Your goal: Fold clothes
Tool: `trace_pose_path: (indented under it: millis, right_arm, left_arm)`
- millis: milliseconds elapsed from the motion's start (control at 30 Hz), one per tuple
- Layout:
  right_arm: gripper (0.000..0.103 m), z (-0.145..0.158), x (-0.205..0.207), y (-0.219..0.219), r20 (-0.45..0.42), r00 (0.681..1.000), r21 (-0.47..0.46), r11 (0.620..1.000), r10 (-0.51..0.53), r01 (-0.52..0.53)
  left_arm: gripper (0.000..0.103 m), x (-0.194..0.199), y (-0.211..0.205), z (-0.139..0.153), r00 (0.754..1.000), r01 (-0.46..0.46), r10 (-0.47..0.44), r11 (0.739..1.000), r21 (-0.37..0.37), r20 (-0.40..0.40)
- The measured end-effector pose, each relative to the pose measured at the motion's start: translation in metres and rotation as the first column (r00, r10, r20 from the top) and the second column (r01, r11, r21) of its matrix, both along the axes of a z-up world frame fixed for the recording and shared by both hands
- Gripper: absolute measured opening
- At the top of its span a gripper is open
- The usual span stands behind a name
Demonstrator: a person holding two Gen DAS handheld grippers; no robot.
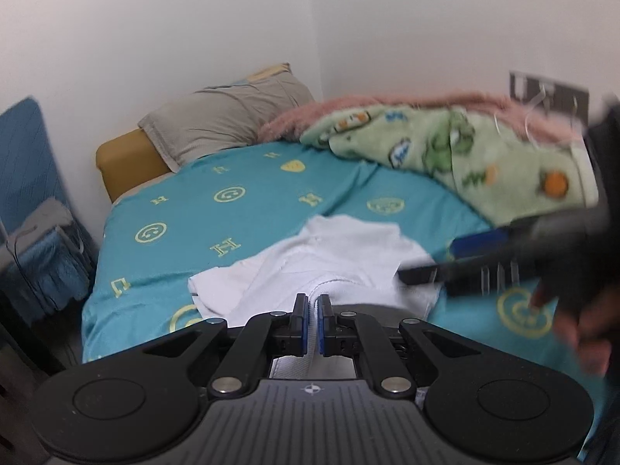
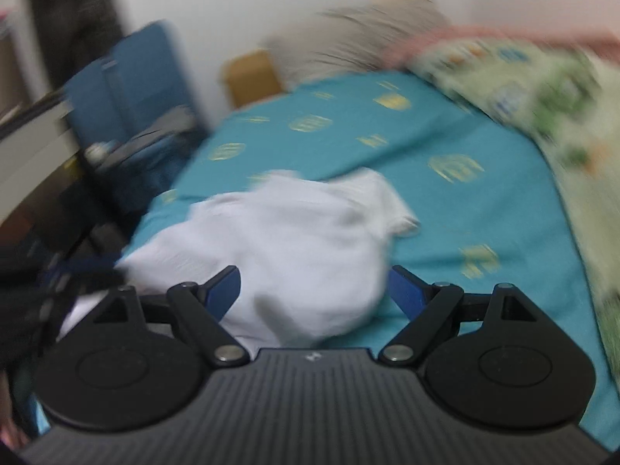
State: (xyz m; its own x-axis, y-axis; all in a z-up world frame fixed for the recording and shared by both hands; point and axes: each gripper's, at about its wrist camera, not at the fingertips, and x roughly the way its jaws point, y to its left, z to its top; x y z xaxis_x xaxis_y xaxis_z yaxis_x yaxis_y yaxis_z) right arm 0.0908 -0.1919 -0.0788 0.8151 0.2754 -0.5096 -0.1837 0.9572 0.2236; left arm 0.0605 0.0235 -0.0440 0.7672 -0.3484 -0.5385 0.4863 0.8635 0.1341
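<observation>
Left wrist view: left gripper, jaws pinched tight on the near hem of the white shirt, which lies crumpled on the teal bedsheet at the bed's near edge. Right gripper blurred, reaching in from the right beside the shirt. Grey pillow and green fleece blanket at the far side.

Right wrist view, blurred: right gripper, jaws spread wide, empty, the shirt between and beyond them.

Plain white walls meeting in a corner, bed with teal patterned sheet, grey pillow, green fleece blanket, mustard headboard, blue panel at left
</observation>
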Motion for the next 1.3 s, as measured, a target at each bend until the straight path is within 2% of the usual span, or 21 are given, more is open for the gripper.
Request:
trace_pose_path:
  millis: [100, 200, 233, 300, 400, 533, 633, 767, 967, 1067, 1133, 1200, 1300]
  right_arm:
    - [0.085, 0.001, -0.005, 0.031, 0.065, 0.990, -0.121, 0.986, 0.126, -0.118]
    - [0.085, -0.007, 0.005, 0.052, 0.064, 0.989, -0.223, 0.968, 0.131, -0.113]
    - [0.085, -0.009, 0.011, 0.052, 0.055, 0.994, -0.222, 0.971, 0.099, -0.085]
    - [0.085, -0.010, 0.022, 0.042, 0.060, 0.998, -0.182, 0.983, 0.014, -0.002]
    - [0.085, -0.002, 0.027, 0.010, 0.093, 0.984, -0.057, 0.986, -0.152, 0.158]
    - [0.085, 0.004, 0.024, -0.029, 0.055, 0.948, 0.106, 0.946, -0.313, 0.306]
    - [0.085, 0.003, 0.023, -0.031, 0.041, 0.950, 0.126, 0.945, -0.310, 0.303]
    - [0.085, 0.007, 0.020, -0.024, 0.076, 0.959, 0.121, 0.957, -0.275, 0.264]
    - [0.085, 0.012, 0.018, -0.024, 0.080, 0.962, 0.145, 0.958, -0.260, 0.247]
    - [0.085, 0.013, 0.018, -0.025, 0.077, 0.963, 0.157, 0.957, -0.259, 0.245]
    - [0.085, 0.013, 0.018, -0.024, 0.076, 0.964, 0.161, 0.957, -0.255, 0.240]
    - [0.085, 0.014, 0.018, -0.024, 0.082, 0.963, 0.158, 0.957, -0.257, 0.242]
    - [0.085, 0.014, 0.018, -0.025, 0.089, 0.958, 0.151, 0.954, -0.274, 0.259]
  left_arm:
    - [0.005, 0.007, 0.006, 0.004, 1.000, -0.024, 0.023, 0.998, -0.050, -0.018]
    - [0.005, 0.010, 0.009, 0.005, 0.999, -0.035, 0.031, 0.994, -0.102, -0.039]
    - [0.005, 0.009, 0.009, 0.006, 0.999, -0.040, 0.036, 0.993, -0.114, -0.040]
    - [0.004, 0.008, 0.009, 0.008, 0.998, -0.051, 0.047, 0.990, -0.128, -0.033]
    - [0.004, 0.005, 0.006, 0.007, 0.997, -0.074, 0.073, 0.990, -0.123, -0.011]
    - [0.005, 0.002, -0.013, -0.009, 0.995, -0.089, 0.089, 0.996, -0.009, 0.046]
    - [0.006, 0.002, -0.027, -0.028, 0.995, -0.083, 0.078, 0.993, 0.083, 0.067]
    - [0.017, 0.000, -0.039, -0.050, 0.989, -0.097, 0.070, 0.972, 0.212, 0.130]
    - [0.042, -0.002, -0.045, -0.060, 0.982, -0.106, 0.063, 0.963, 0.246, 0.179]
    - [0.048, -0.007, -0.054, -0.068, 0.979, -0.073, 0.013, 0.955, 0.287, 0.205]
    - [0.051, -0.007, -0.059, -0.072, 0.973, -0.083, 0.013, 0.951, 0.299, 0.229]
    - [0.051, -0.003, -0.060, -0.073, 0.963, -0.132, 0.052, 0.947, 0.294, 0.266]
    - [0.051, 0.001, -0.047, -0.060, 0.929, -0.246, 0.174, 0.950, 0.193, 0.327]
